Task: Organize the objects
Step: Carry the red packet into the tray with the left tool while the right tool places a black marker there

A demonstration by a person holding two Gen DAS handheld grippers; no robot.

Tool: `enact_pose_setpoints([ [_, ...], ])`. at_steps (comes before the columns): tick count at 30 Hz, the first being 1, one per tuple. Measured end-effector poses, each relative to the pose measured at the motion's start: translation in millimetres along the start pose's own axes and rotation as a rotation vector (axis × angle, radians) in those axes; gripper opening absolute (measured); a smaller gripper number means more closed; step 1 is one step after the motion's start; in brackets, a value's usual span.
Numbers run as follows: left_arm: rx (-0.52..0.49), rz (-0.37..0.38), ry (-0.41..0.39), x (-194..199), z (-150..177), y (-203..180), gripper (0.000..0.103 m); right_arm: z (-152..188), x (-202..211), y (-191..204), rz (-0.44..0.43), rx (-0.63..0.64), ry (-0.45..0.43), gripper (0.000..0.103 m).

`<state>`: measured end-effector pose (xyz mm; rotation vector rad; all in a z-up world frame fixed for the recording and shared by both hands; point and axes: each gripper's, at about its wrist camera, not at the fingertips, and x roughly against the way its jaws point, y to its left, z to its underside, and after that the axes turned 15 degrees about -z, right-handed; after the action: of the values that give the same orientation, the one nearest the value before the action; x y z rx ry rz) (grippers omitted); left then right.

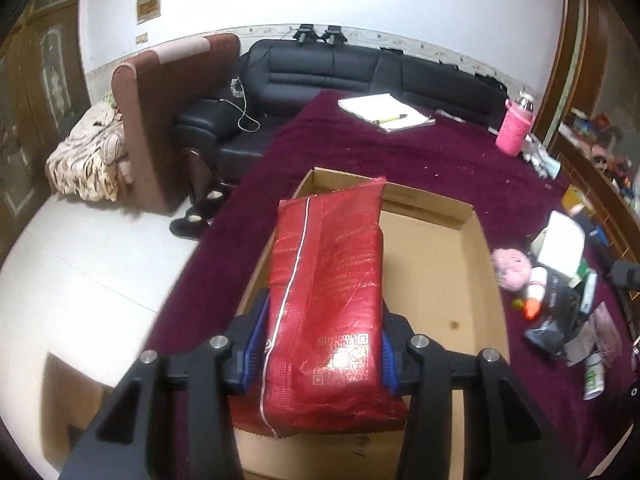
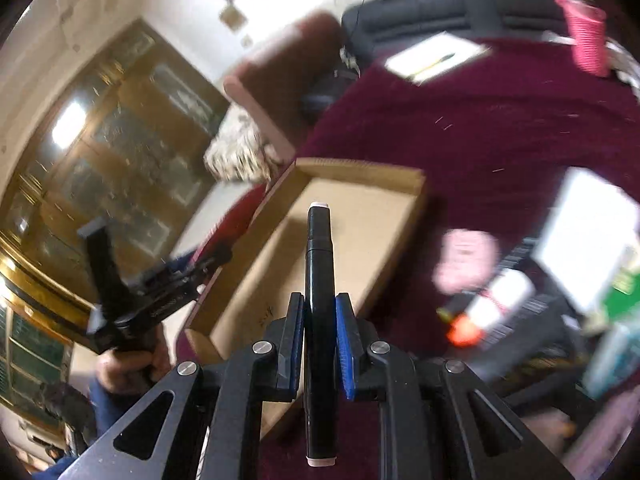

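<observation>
The left gripper [image 1: 320,356] clamps a red foil packet [image 1: 326,304] – long axis pointing straight ahead, over the cardboard box [image 1: 472,216] below it; the right gripper [image 2: 319,344] pinches a black marker [image 2: 319,280] lengthwise. The box lies just ahead of both – the left looks nearer.

I can make out almost no writing. The red packet [image 1: 328,300] between my left jaws carries gold QR squares near its lower end and rows of small print higher up, too fine for me to read. In my right view, the body of the left gripper [image 2: 200,264] bears a short line of pale lettering, blurred past reading. The green box [image 2: 624,280] at the right edge shows white marks I cannot decipher.
</observation>
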<state>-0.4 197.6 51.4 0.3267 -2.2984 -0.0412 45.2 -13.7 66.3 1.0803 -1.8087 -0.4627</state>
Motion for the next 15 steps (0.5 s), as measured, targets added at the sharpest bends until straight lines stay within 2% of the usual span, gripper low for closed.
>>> enact_pose_setpoints([
  [2, -0.017, 0.005, 0.006, -6, -7, -2, 0.045, -7, -30, 3, 0.027, 0.001, 0.027, 0.018],
  [4, -0.091, 0.013, 0.009, -13, -13, -11, 0.045, -17, -59, 0, 0.072, -0.002, 0.032, 0.018],
  [6, -0.127, 0.039, 0.013, -21, -16, -16, 0.046, -27, -77, -13, 0.082, -0.061, 0.039, 0.018],
  [10, -0.17, 0.047, 0.041, -41, -20, -17, 0.045, -45, -100, -30, 0.093, -0.134, 0.016, 0.018],
  [15, -0.2, 0.042, 0.059, -66, -24, -22, 0.045, -56, -116, -28, 0.111, -0.136, -0.014, 0.018],
])
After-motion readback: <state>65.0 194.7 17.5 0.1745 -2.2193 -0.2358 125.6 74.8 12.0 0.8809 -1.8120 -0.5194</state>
